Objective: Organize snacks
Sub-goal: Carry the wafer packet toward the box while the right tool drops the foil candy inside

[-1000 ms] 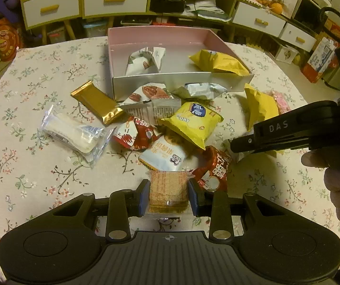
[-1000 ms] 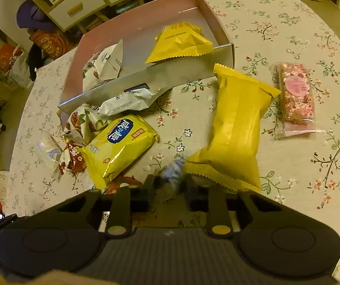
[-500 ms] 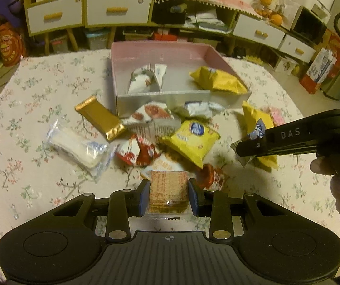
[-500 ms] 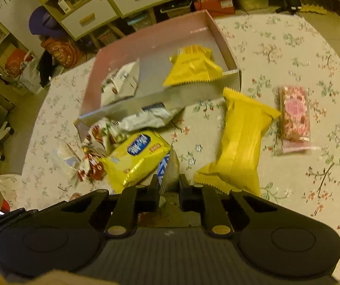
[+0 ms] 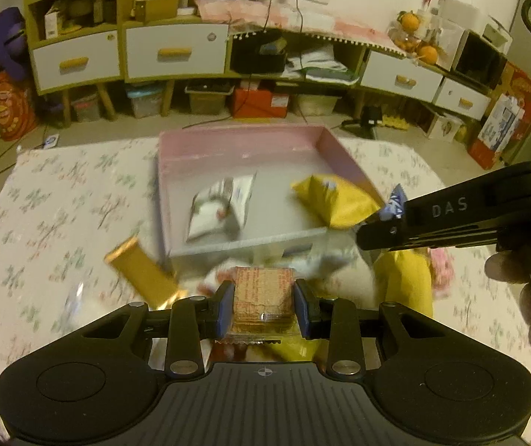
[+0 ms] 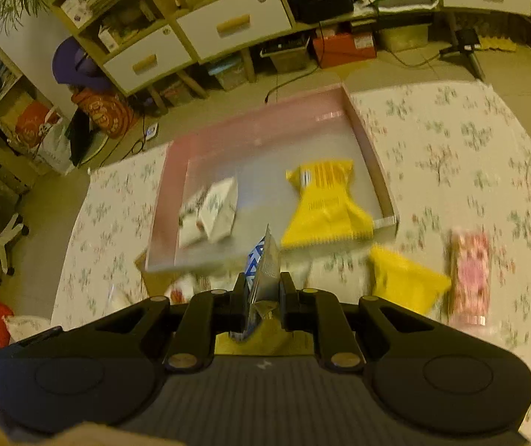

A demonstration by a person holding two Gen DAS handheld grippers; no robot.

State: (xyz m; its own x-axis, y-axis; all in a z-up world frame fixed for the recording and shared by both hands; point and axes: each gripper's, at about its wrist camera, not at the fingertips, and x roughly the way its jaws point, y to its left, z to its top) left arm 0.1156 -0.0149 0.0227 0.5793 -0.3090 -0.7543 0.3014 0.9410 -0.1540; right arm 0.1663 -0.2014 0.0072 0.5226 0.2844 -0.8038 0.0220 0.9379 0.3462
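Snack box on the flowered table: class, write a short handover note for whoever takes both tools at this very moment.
Left tool: shut on a wafer pack, held short of the pink box.
Right tool: shut on a blue-and-white packet, near the box's front wall.
Done: a white packet and a yellow bag lie in the box.
Left: drop both held snacks in, then collect the gold bar, the other yellow bag, the pink pack and the blurred ones by the box front.

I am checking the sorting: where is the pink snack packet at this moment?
In the right wrist view, the pink snack packet lies on the floral tablecloth at the right, outside the pink box, beside a yellow bag.
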